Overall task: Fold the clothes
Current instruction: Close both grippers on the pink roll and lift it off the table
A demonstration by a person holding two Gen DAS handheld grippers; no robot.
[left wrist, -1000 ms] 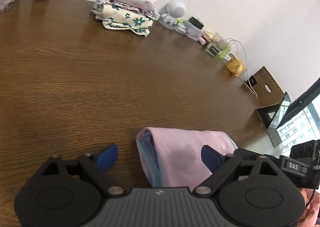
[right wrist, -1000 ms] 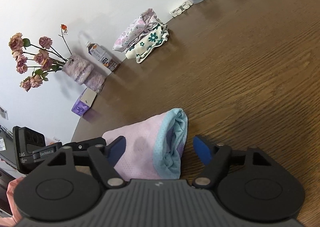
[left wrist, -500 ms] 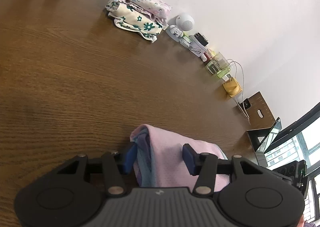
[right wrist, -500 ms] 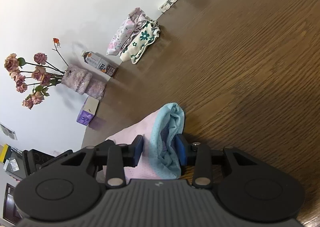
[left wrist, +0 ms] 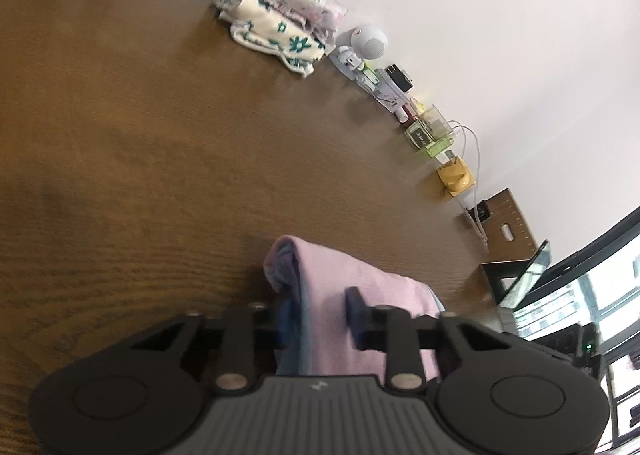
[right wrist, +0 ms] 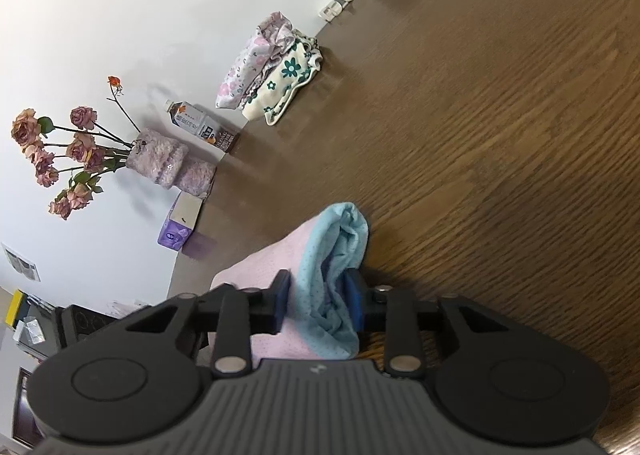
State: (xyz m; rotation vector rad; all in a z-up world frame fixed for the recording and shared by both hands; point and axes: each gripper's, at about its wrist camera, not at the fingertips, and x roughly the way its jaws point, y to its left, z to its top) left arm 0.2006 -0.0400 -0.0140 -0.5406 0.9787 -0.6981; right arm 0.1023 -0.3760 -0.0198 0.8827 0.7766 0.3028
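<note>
A folded pink and light-blue garment (left wrist: pixel 320 267) lies on the brown wooden table (left wrist: pixel 140 135) right in front of both grippers. My left gripper (left wrist: pixel 320 313) has the garment's left end between its blue pads; its jaws are closing and the pads press into the cloth. In the right wrist view, the garment's light-blue right end (right wrist: pixel 340 231) bunches between the pads of my right gripper (right wrist: pixel 318 301), whose jaws are also closing on it. A stack of folded floral clothes (left wrist: pixel 276 27) rests at the far edge by the wall, seen in the right view too as floral clothes (right wrist: pixel 272 71).
Along the wall stand a white round speaker (left wrist: pixel 368 41), a glass bottle (left wrist: pixel 428 133), a yellow item (left wrist: pixel 454 175) and a brown cardboard stand (left wrist: pixel 504 231). The right view shows a vase of roses (right wrist: pixel 160 159), a drink bottle (right wrist: pixel 200 125) and a purple tissue box (right wrist: pixel 180 227).
Both grippers' jaws went from wide apart to pressing on the garment's two ends. The left gripper sank a little and rolled.
</note>
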